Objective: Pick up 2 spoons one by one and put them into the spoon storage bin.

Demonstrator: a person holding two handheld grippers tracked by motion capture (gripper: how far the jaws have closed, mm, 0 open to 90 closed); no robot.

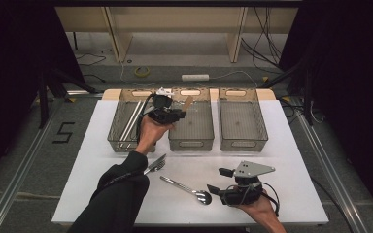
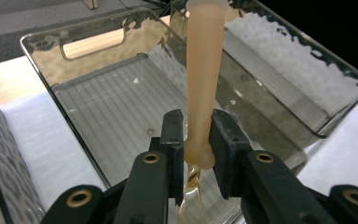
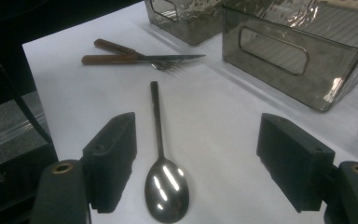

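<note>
Two grippers, two utensils: one carried over the bins, one waiting on the table.

Left gripper [image 1: 183, 112] is clamped on a pale handled utensil [image 2: 204, 70], its long axis running straight out from the jaws above the middle bin [image 1: 191, 143]. Right gripper [image 1: 215, 180], jaws wide apart, hovers just beside the metal spoon [image 3: 162, 177]; the bowl lies between its jaws, the handle pointing away toward the knife and fork [image 3: 140, 58].

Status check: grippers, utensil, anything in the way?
Left gripper shut on tan utensil over middle bin. Right gripper open above spoon. Nothing in the way.
</note>
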